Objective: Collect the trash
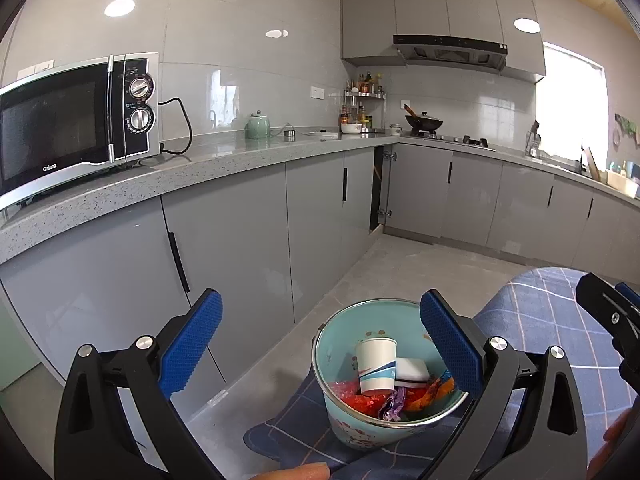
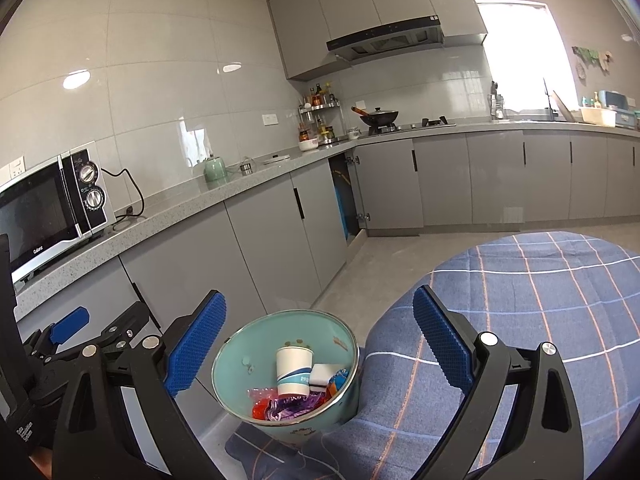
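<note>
A light-blue metal bucket (image 1: 340,344) stands on the plaid-covered table edge and also shows in the right wrist view (image 2: 240,352). Inside lie a white paper cup (image 1: 376,366), a white sponge block (image 1: 412,370), and red, orange and purple wrappers (image 1: 394,402). The cup (image 2: 293,370) and wrappers (image 2: 288,404) show in the right wrist view too. My left gripper (image 1: 320,348) is open and empty, raised over the bucket. My right gripper (image 2: 320,344) is open and empty, just above the bucket.
The blue plaid tablecloth (image 2: 540,320) covers the table at right. A grey counter (image 1: 200,164) runs along the left with a microwave (image 1: 76,120), a green kettle (image 1: 258,126) and a wok (image 1: 424,122). One cabinet door (image 1: 380,188) stands ajar. The other gripper (image 1: 612,320) is at right.
</note>
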`<state>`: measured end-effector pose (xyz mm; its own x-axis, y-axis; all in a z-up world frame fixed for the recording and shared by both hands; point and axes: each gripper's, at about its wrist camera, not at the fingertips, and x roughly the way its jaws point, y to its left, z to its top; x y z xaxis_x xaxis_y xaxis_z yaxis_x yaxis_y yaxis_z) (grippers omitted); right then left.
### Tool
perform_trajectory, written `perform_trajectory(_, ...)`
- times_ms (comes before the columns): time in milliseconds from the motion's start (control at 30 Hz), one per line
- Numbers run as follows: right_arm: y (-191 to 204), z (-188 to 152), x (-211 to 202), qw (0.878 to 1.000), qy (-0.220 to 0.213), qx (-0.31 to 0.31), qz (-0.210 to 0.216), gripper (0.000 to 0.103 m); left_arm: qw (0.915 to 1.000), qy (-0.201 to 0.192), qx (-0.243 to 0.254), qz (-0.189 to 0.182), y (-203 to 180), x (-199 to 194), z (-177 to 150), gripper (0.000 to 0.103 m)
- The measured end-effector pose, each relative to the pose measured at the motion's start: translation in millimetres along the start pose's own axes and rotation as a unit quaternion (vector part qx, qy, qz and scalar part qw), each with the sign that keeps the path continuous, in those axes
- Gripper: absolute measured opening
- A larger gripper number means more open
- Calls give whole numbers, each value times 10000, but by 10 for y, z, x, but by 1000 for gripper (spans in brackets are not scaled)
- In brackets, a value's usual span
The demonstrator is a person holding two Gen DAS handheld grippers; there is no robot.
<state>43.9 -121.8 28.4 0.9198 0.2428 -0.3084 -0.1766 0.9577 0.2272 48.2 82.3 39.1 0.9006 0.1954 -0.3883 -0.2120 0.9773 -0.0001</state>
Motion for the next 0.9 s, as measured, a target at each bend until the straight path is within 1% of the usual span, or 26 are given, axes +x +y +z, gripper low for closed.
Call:
perform_trajectory(167,14,-1,-13,10000,-15,-33,-9,93,10000,-23,83,32,-28,-4,-3,97)
perform_trajectory(267,21,1,-16,10000,-28,-26,-9,93,10000,16,52,-7,-25,6,-2,97)
perform_trajectory(433,44,2,-45,9999,-73,-66,-39,94,10000,52,14,40,-8,17,10,97)
perform_trajectory(600,60,-6,-45,10000,-45,-67,-36,94,9995,278,-53,-116,24,71,3,97)
perform_trajectory(900,67,-16,-43,10000,-24,-43,-55,95,9995,295,-77,29,28,79,16,97)
